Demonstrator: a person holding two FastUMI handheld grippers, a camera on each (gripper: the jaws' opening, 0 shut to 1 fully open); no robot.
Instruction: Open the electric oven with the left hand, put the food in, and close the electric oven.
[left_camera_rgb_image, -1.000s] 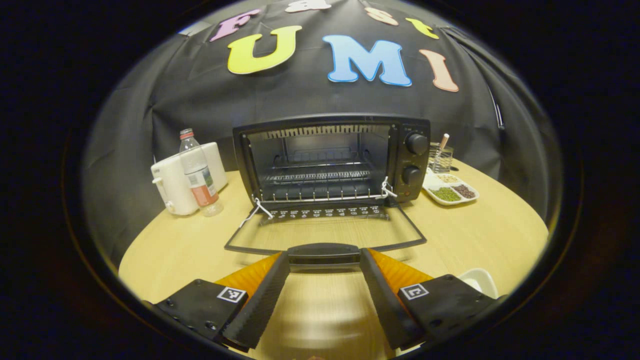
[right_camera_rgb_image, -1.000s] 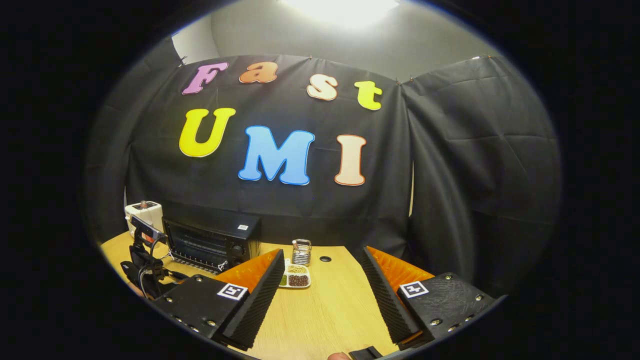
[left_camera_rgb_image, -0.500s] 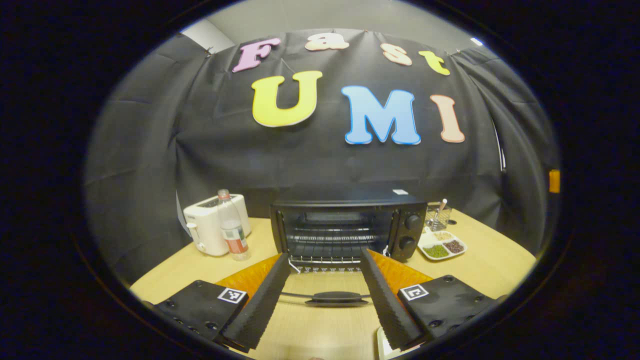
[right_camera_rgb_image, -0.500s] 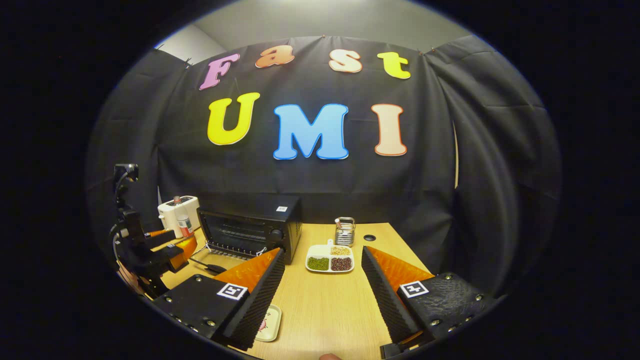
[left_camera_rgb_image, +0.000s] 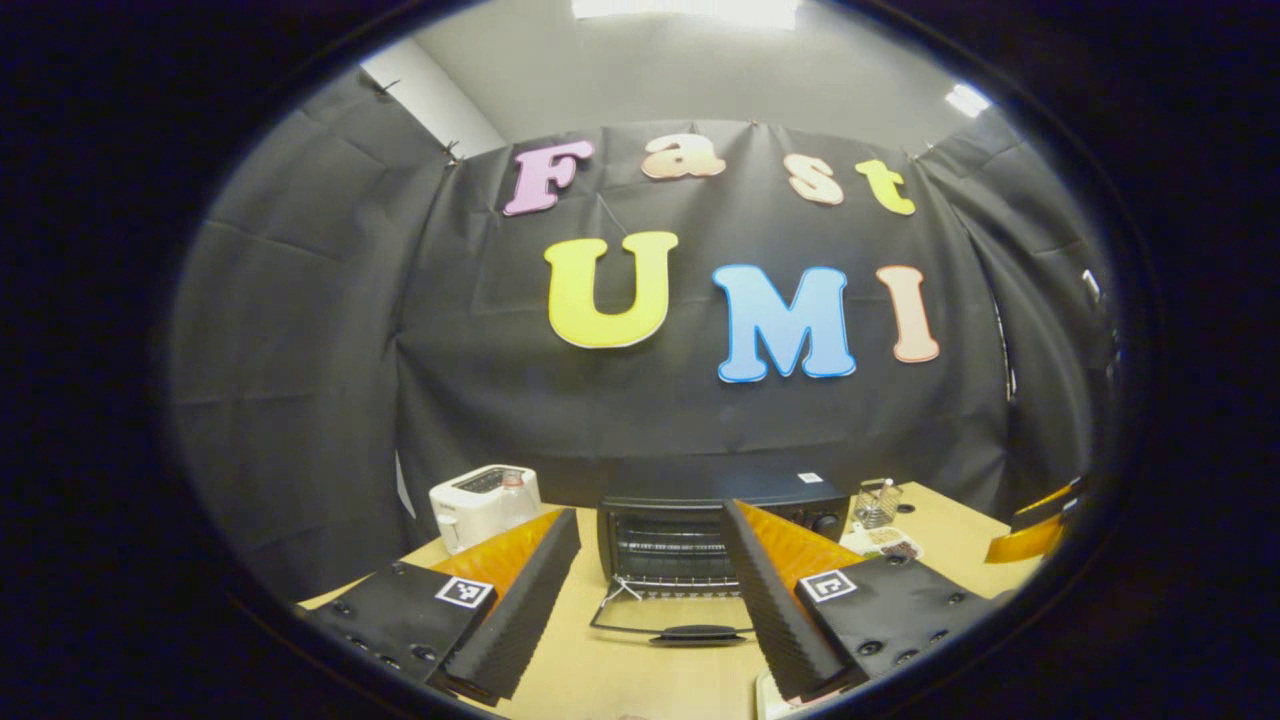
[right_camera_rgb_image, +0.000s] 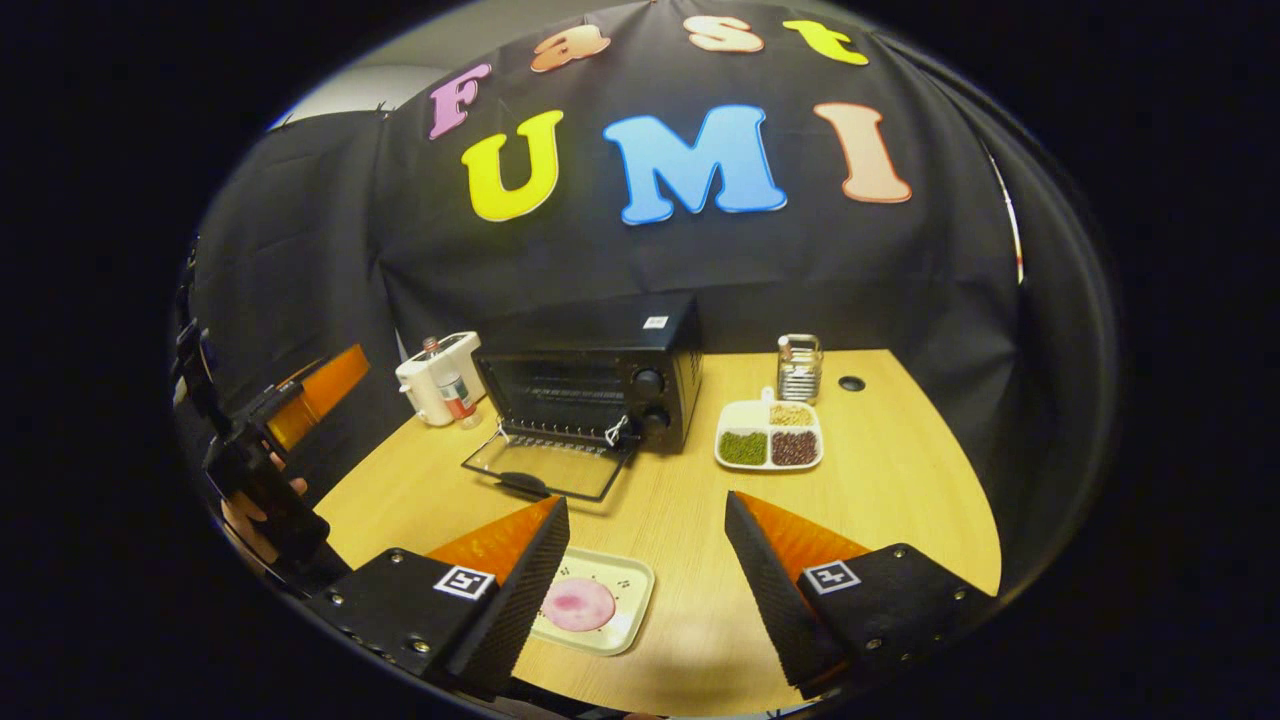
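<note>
The black electric oven (right_camera_rgb_image: 590, 385) stands at the back of the wooden table, its glass door (right_camera_rgb_image: 545, 465) folded down flat and the rack inside bare. The food, a pink round slice (right_camera_rgb_image: 578, 604) on a small cream tray (right_camera_rgb_image: 622, 628), lies at the table's near edge. My right gripper (right_camera_rgb_image: 645, 505) hangs open above it, the left finger (right_camera_rgb_image: 500, 610) over the tray's left end. My left gripper (left_camera_rgb_image: 650, 510) is open and empty, well back from the oven (left_camera_rgb_image: 700, 540) and the door handle (left_camera_rgb_image: 698, 632). In the right gripper view, that left gripper (right_camera_rgb_image: 300, 400) sits at far left in a hand (right_camera_rgb_image: 255, 510).
A white toaster (right_camera_rgb_image: 435, 370) and a bottle (right_camera_rgb_image: 455, 395) stand left of the oven. Right of it are a divided dish of beans (right_camera_rgb_image: 770, 435) and a metal holder (right_camera_rgb_image: 800, 365). A small hole (right_camera_rgb_image: 852, 383) marks the table at the back right.
My left gripper has let go of the door handle and drawn back and up; the door stays down. The right gripper has tipped down over the table, bringing the food tray between its fingers.
</note>
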